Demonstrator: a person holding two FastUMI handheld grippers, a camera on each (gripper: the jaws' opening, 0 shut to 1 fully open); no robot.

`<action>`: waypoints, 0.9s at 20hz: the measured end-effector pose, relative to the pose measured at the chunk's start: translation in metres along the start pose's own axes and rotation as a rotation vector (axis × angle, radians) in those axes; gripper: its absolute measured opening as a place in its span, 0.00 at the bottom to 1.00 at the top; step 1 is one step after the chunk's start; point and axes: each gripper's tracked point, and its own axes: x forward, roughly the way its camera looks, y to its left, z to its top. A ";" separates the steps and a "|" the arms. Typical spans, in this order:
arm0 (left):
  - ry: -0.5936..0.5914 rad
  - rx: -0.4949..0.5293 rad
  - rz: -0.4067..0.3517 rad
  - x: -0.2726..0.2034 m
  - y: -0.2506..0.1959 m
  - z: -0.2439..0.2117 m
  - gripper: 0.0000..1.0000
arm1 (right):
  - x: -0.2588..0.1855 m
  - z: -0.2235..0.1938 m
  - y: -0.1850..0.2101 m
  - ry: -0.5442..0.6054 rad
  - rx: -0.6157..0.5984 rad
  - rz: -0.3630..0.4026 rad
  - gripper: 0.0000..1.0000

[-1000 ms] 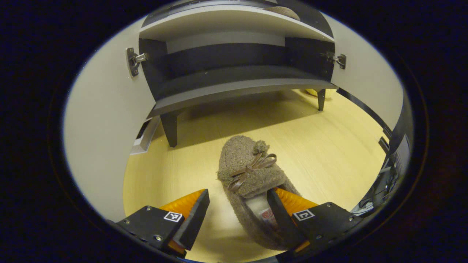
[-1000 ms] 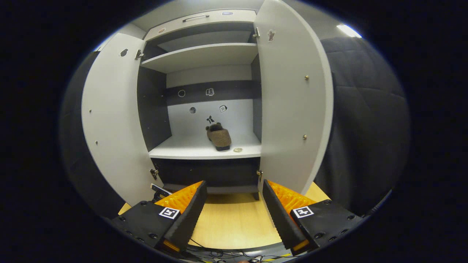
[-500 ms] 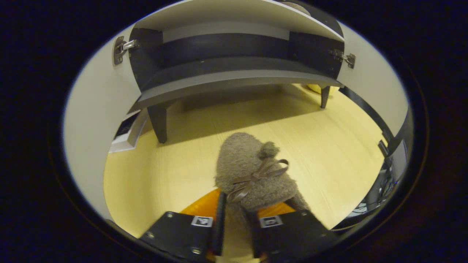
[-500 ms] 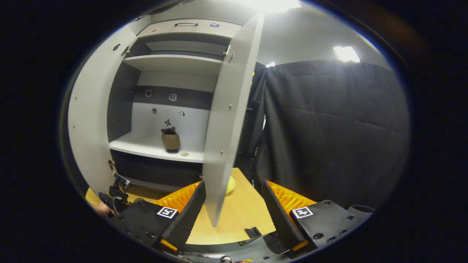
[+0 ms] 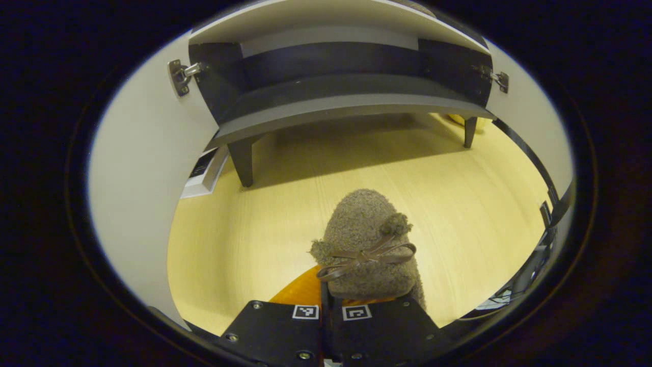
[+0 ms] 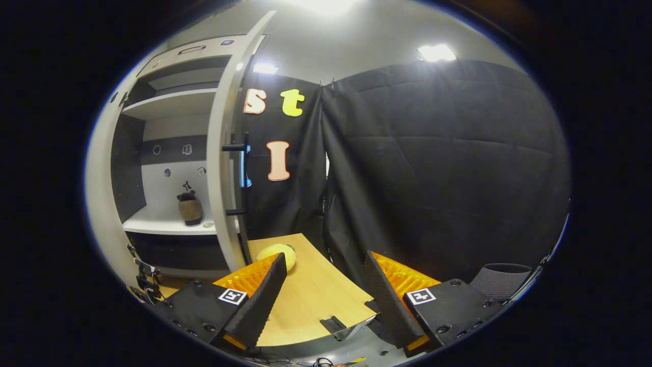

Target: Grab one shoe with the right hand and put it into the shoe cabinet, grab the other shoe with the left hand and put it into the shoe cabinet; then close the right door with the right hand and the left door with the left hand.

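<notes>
while the left tool (image 5: 326, 306) pinches it, the shoe (image 5: 368, 250) points toward the cabinet (image 5: 326, 104).

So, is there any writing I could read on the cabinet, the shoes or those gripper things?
Cabinet back wall: small stickers, too small to read.
Left gripper and right gripper: square patterned markers by the fingers, with no words on them.
Held shoe and shelf shoe: no writing shows.

A staged recording booth — black cloth wall (image 6: 438, 168), open shoe cabinet (image 6: 168, 153), pale wooden floor (image 5: 458, 204)
</notes>
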 end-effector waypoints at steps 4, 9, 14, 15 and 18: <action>-0.036 -0.016 0.005 -0.007 -0.004 -0.001 0.02 | 0.027 0.000 -0.007 0.005 0.061 0.050 0.98; -0.113 -0.059 0.005 0.004 0.001 -0.008 0.02 | 0.065 0.008 -0.009 -0.001 0.105 0.121 0.98; -0.230 -0.112 0.025 0.000 0.002 -0.001 0.02 | 0.094 0.010 -0.010 -0.008 0.122 0.173 0.92; -0.256 -0.132 0.023 -0.001 0.004 -0.001 0.02 | 0.099 0.010 -0.009 -0.006 0.132 0.182 0.96; -0.329 -0.154 0.031 -0.004 0.009 0.001 0.02 | 0.111 0.006 -0.008 0.002 0.161 0.199 0.96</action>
